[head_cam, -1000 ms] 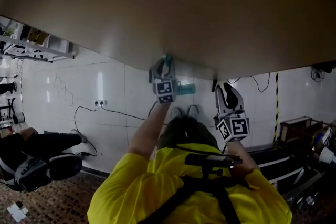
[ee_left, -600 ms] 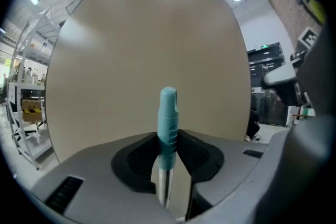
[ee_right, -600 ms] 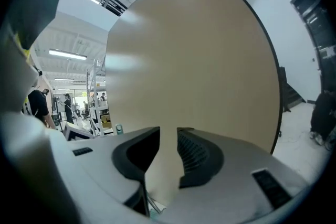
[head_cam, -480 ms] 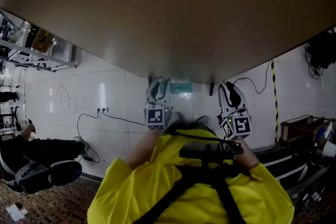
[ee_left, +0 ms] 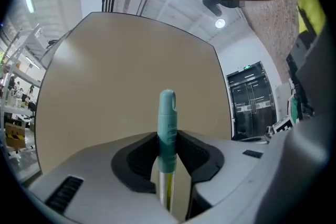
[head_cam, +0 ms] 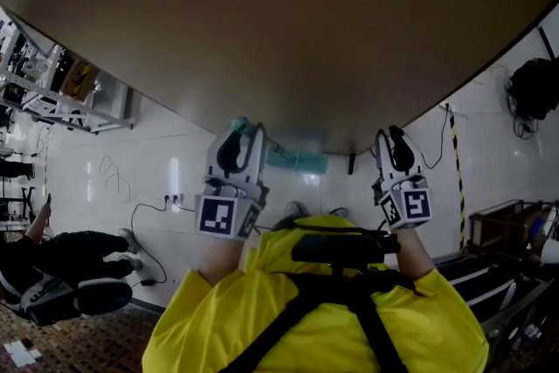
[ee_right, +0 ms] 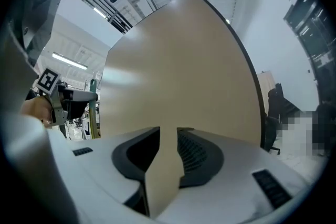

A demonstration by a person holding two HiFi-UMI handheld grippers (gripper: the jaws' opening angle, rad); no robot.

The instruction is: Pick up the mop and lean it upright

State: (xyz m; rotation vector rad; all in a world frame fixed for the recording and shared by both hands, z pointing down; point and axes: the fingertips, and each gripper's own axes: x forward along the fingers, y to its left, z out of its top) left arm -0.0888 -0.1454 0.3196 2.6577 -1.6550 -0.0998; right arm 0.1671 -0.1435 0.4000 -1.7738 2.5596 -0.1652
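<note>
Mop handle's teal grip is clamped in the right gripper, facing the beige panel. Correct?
No. The teal grip is clamped in the left gripper, facing the beige panel; the left gripper view shows it. The right gripper is open, nothing between its jaws.

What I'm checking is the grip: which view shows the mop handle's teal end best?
Left gripper view: the teal end stands centred, clamped between the jaws of the left gripper. Head view shows a blurred teal strip; right gripper view, nothing clear.

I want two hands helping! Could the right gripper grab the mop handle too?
Probably yes. The right gripper is open and empty, about level with the left gripper that clamps the mop handle, and nothing shows between them.
</note>
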